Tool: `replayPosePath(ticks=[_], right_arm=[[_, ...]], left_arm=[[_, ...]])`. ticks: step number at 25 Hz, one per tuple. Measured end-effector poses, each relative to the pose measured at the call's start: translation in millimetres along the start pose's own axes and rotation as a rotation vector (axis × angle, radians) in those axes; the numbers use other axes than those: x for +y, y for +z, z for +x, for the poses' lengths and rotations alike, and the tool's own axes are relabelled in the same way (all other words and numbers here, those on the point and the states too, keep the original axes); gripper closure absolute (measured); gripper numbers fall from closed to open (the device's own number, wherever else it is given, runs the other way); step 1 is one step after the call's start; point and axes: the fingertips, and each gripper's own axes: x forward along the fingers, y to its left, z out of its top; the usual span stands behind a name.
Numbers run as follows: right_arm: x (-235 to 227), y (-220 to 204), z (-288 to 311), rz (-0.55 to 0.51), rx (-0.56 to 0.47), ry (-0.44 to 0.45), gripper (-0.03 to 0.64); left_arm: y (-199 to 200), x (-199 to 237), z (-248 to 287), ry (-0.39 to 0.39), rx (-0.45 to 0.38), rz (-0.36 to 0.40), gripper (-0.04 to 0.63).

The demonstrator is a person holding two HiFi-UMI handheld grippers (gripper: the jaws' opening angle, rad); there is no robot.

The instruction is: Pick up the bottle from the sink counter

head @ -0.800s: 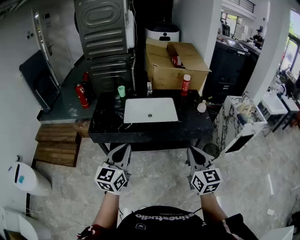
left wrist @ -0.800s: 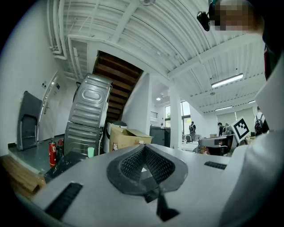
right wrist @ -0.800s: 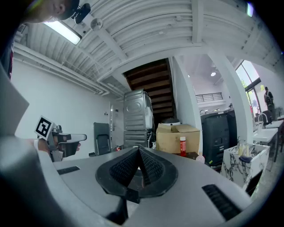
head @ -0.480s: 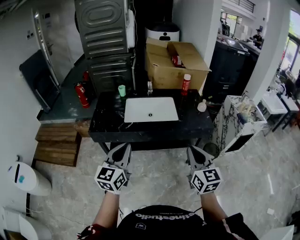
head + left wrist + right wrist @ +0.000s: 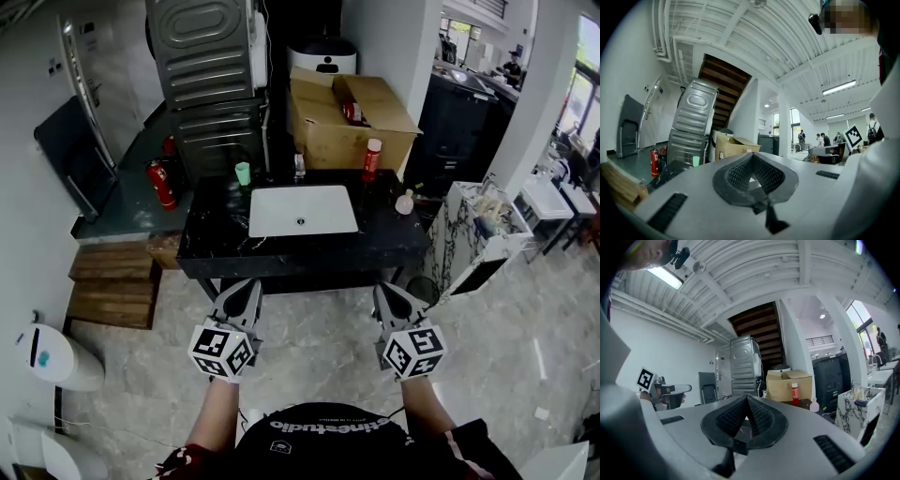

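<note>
In the head view, the red bottle (image 5: 372,159) is standing upright at the back edge of the black sink counter (image 5: 216,248), toward its right corner and just in front of a cardboard box (image 5: 330,131). It is showing a white cap, a red body and a pale band low down; any print is too small to read. A small pale bottle (image 5: 405,202) is sitting near the counter's right edge, and a green cup (image 5: 243,173) is standing near the back edge, left of the white basin (image 5: 302,210). The left gripper (image 5: 249,285) and right gripper (image 5: 382,290) are hanging in front of the counter's front edge, well apart from the bottles, with their tips pointing toward it.

In the left gripper view, the left gripper (image 5: 752,157) is keeping its ribbed pads (image 5: 739,172) pressed together at the tips, with nothing between them. Its grey body is covering most of the counter, so the red bottle is hidden here; only the green cup (image 5: 695,161) and the cardboard box (image 5: 733,146) are peeking over it.

In the right gripper view, the right gripper (image 5: 746,398) is likewise holding its pads (image 5: 731,416) together on nothing. Beyond them the red bottle (image 5: 795,393) is standing before the cardboard box (image 5: 787,385), with the small pale bottle (image 5: 814,405) to its right, its base cut off by the gripper's body.
</note>
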Motion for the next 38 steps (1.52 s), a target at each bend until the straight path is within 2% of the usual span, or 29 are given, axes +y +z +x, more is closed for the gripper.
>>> replayPosePath(ticks=[12, 18, 22, 26, 33, 38], right_arm=[[34, -9, 31, -0.007, 0.003, -0.023, 0.580], [18, -19, 48, -0.026, 0.032, -0.048, 0.580], [-12, -25, 83, -0.024, 0.039, -0.046, 0.580], [-56, -27, 143, -0.023, 0.036, -0.019, 0.579], [-141, 4, 254, -0.039, -0.022, 0.028, 0.580], [-190, 17, 301, -0.026, -0.030, 0.063, 0.579]], left_arm=[[-10, 52, -6, -0.024, 0.007, -0.011, 0.583], [-28, 67, 26, -0.043, 0.026, -0.030, 0.582], [-37, 76, 75, -0.055, 0.033, -0.023, 0.583], [-44, 94, 141, -0.043, 0.035, -0.003, 0.582], [-33, 113, 276, -0.042, 0.022, 0.048, 0.583], [-27, 115, 353, -0.051, 0.023, 0.074, 0.583]])
